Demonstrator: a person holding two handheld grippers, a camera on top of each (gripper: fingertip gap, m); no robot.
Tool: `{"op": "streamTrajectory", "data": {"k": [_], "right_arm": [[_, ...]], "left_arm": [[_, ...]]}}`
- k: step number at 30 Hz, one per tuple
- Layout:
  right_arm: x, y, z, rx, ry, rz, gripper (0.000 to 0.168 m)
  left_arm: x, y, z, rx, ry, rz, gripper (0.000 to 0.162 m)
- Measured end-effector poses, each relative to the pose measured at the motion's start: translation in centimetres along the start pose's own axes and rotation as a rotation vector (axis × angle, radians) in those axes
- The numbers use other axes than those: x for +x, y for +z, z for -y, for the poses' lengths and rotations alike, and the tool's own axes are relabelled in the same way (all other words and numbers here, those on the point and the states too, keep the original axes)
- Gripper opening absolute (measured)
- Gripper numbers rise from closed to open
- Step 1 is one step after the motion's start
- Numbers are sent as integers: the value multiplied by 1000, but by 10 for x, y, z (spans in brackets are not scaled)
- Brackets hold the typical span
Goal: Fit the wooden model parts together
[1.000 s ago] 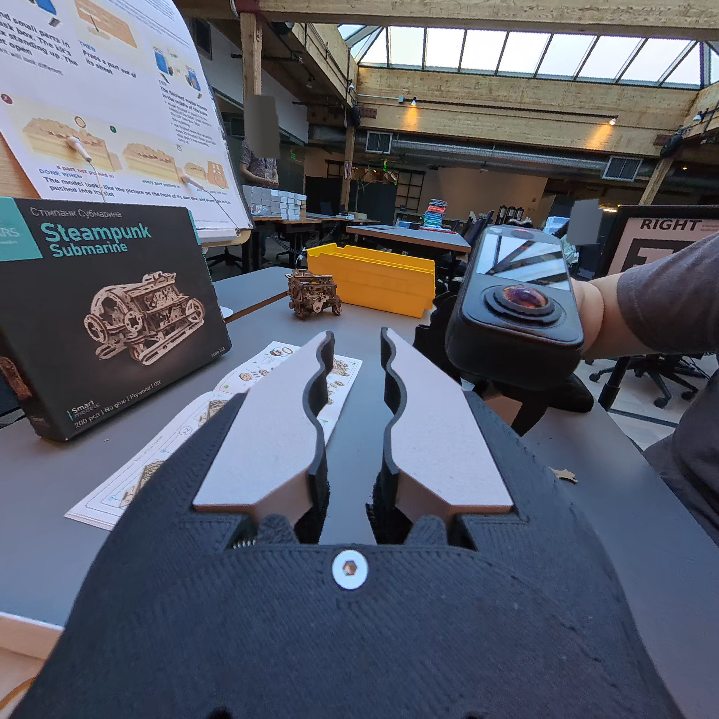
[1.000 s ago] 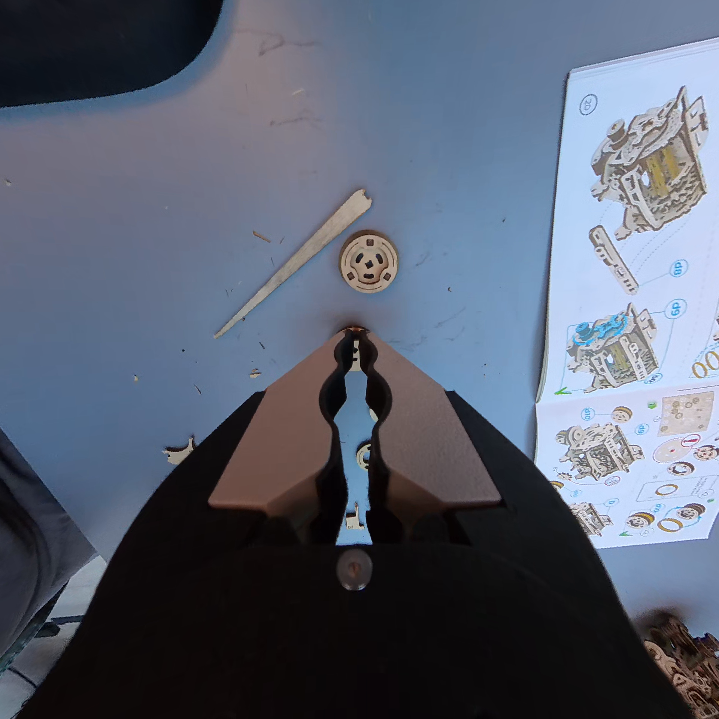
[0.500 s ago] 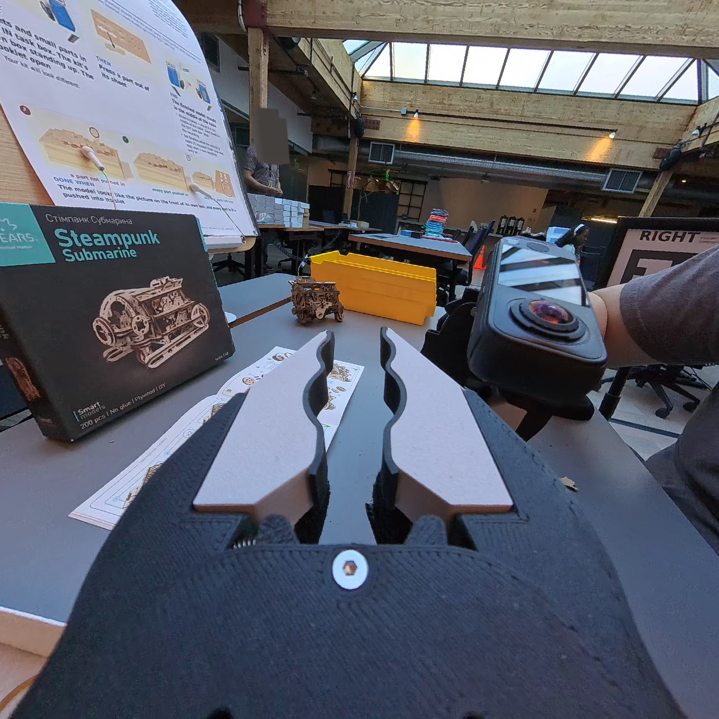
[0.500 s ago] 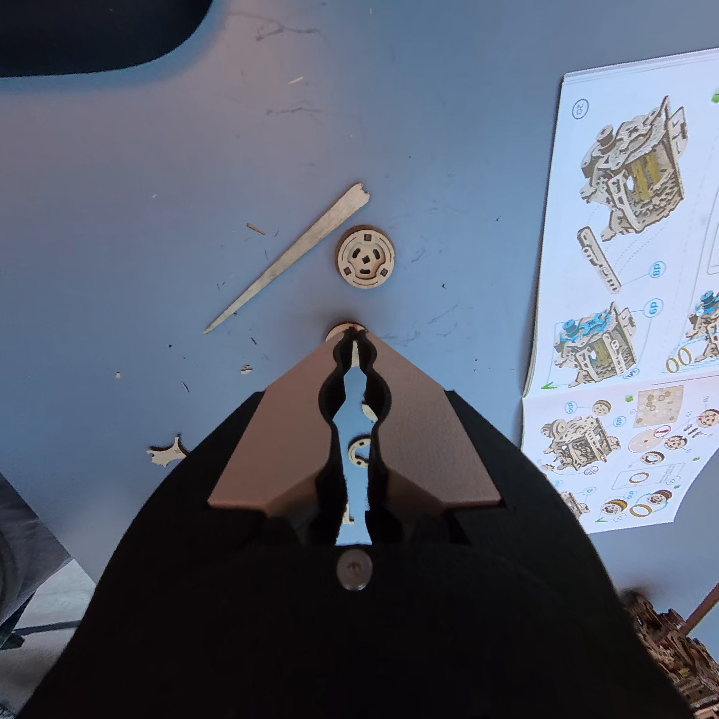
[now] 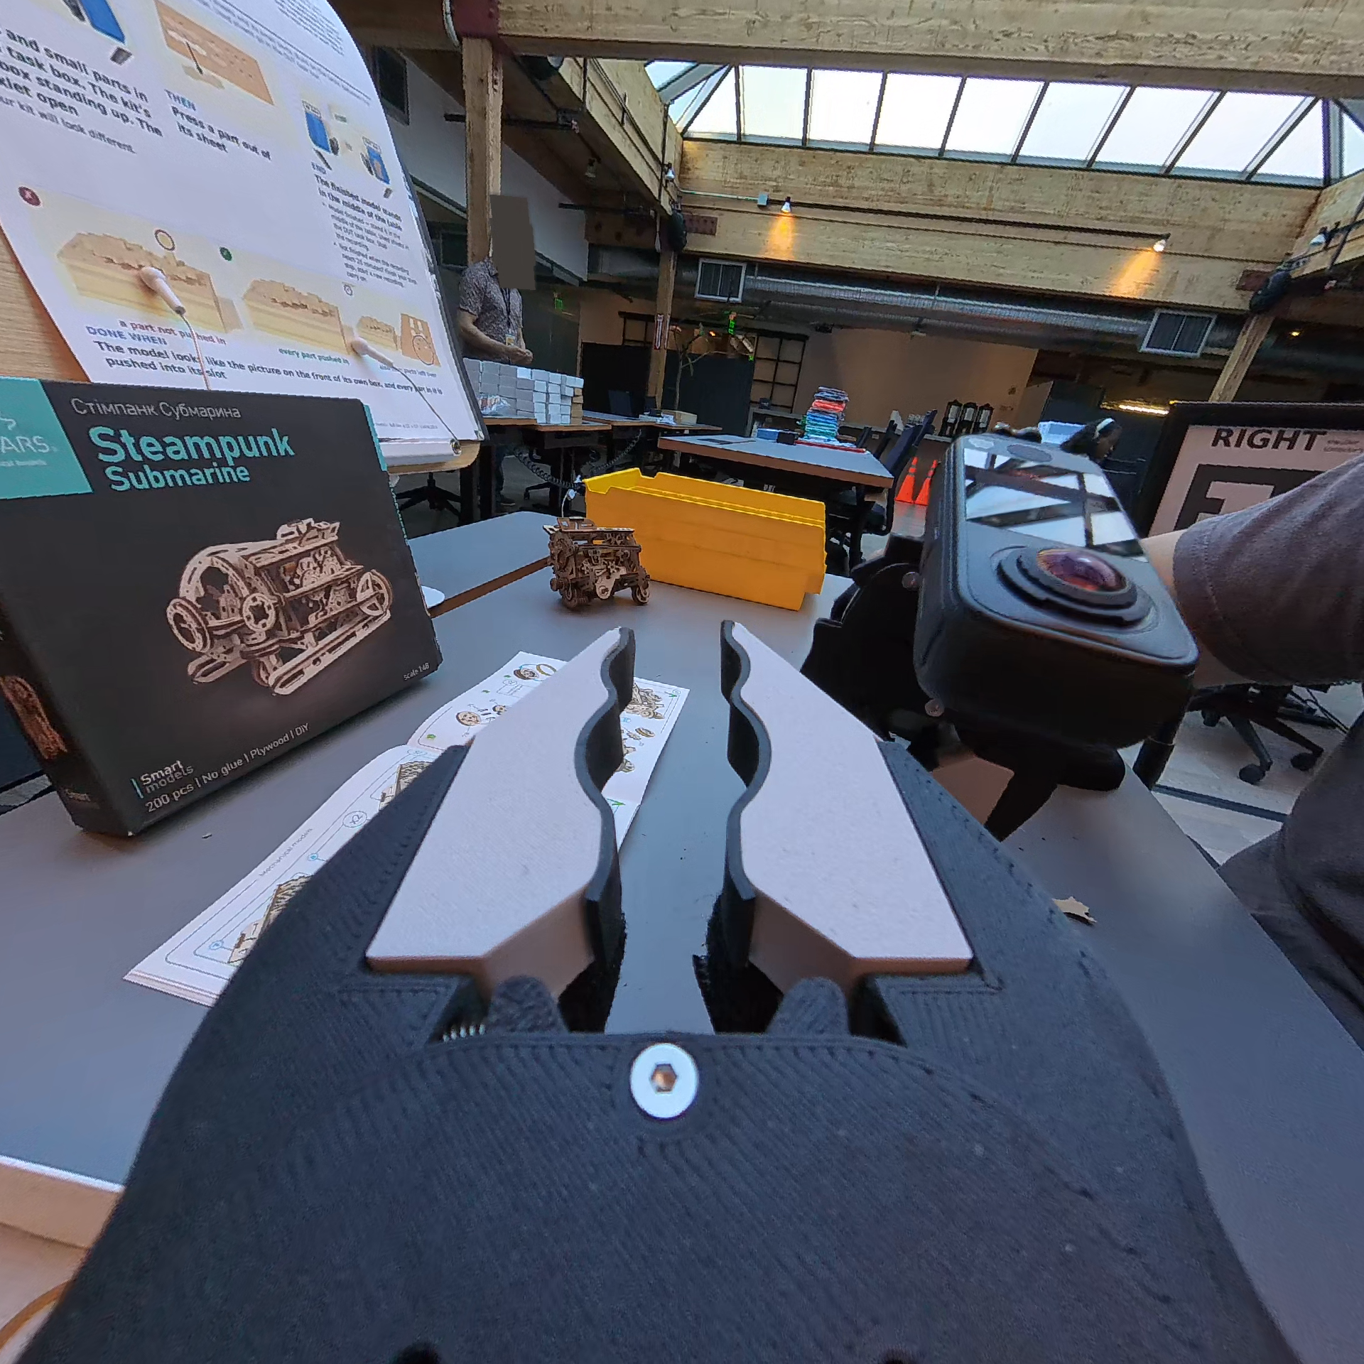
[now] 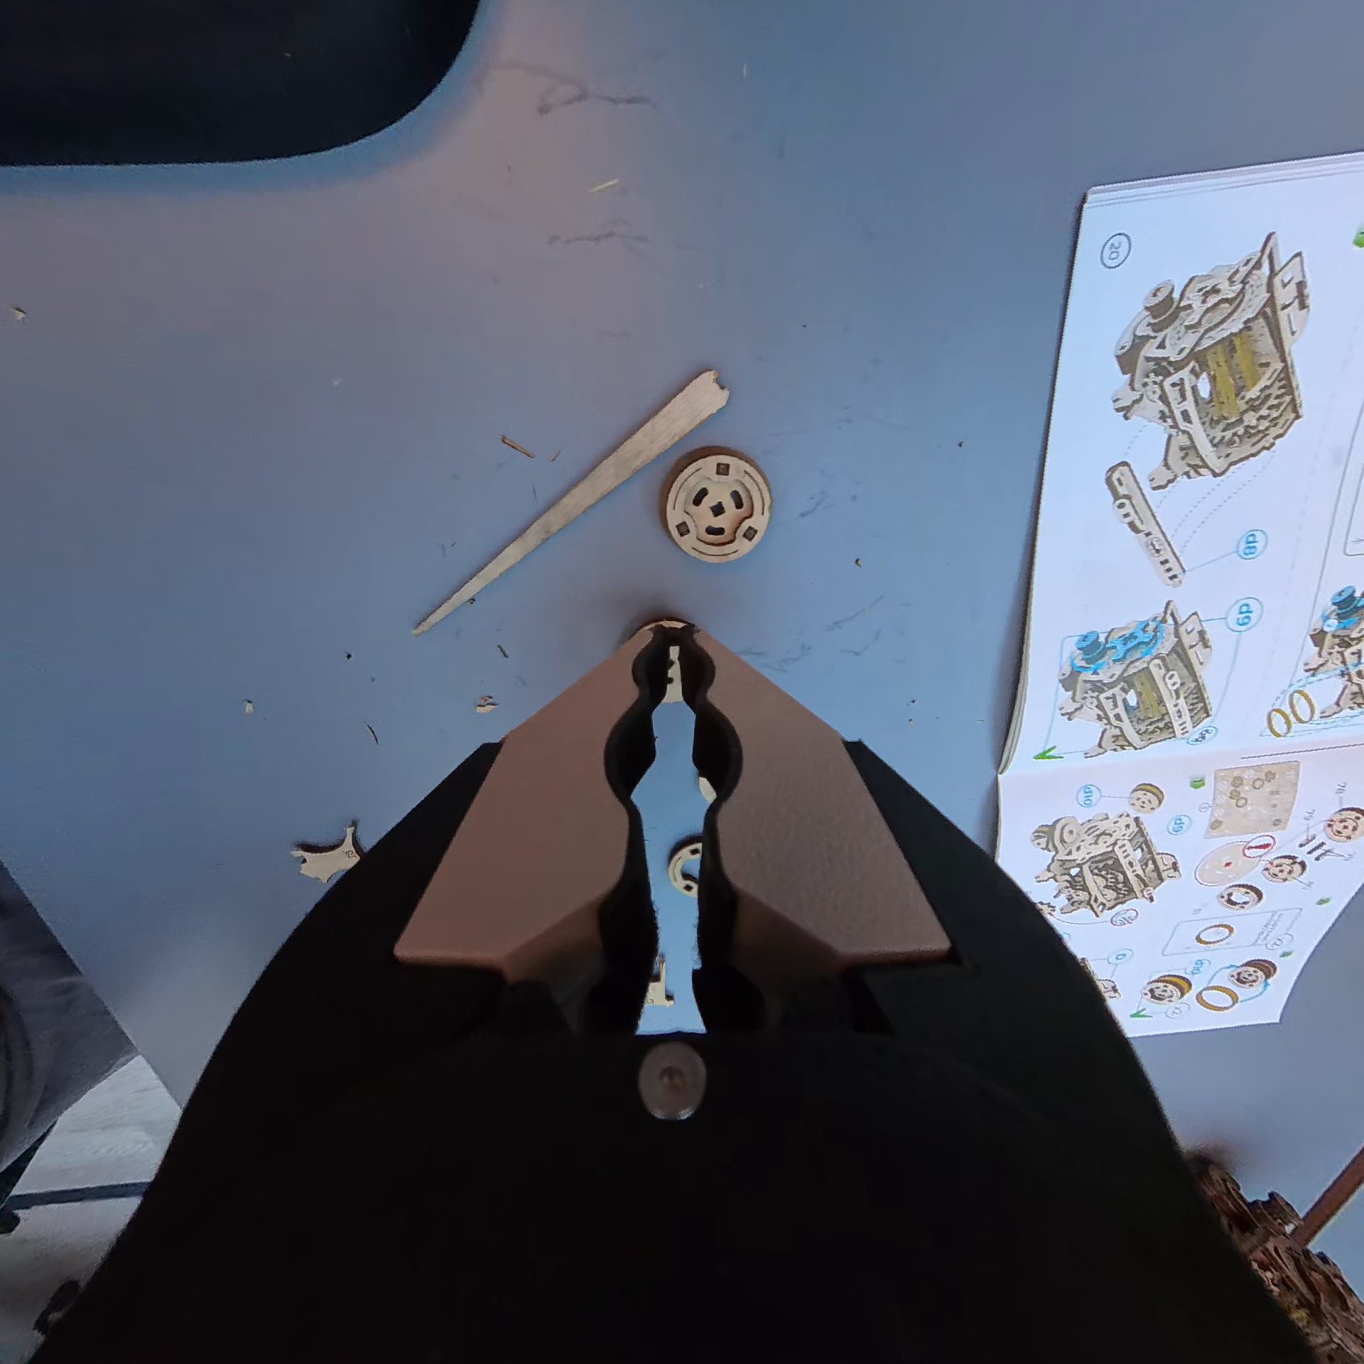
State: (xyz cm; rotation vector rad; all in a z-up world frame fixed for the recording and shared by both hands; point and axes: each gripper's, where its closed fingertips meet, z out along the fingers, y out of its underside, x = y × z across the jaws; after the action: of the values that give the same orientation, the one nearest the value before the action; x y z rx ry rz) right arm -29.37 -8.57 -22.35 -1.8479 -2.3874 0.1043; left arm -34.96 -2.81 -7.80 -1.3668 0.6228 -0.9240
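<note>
- Since a second ago the right claw [image 6: 670, 641] has barely shifted over the bench [image 6: 310, 384]; the instruction booklet [image 6: 1210, 561] has slid slightly leftward in its view, and the left claw's view has tilted a little.
- Right claw: tips pinched together on a small pale wooden part [image 6: 668, 668], which shows only as a sliver between the tips and at their end.
- A round wooden disc [image 6: 717, 506] lies flat on the bench just beyond the tips, apart from them, with a long wooden sliver [image 6: 572, 502] just beside it to the left.
- Another small round part [image 6: 686, 869] shows through the gap between the fingers, lower down.
- Left claw [image 5: 677, 642]: fingers apart, holding nothing, above the bench.
- Far off, a half-built wooden model [image 5: 594, 562] stands beside a yellow bin [image 5: 708, 535]; the kit box [image 5: 199, 590] stands at left.
</note>
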Motion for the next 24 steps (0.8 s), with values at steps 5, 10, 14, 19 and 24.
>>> {"op": "streamTrajectory", "data": {"k": [5, 10, 14, 19, 24], "right_arm": [[0, 2, -1, -9, -6, -2, 1], [0, 2, -1, -11, -11, -6, 1], [0, 1, -1, -11, -11, -6, 1], [-1, 2, -1, -11, -13, 7, 1], [-1, 2, -1, -16, -13, 9, 1]], "left_arm": [[0, 0, 0, 0, 2, 2, 21], [0, 0, 0, -2, 3, 0, 21], [0, 0, 0, -3, 2, 0, 21], [1, 0, -1, -6, 1, -3, 21], [1, 0, -1, -8, 1, -3, 21]]}}
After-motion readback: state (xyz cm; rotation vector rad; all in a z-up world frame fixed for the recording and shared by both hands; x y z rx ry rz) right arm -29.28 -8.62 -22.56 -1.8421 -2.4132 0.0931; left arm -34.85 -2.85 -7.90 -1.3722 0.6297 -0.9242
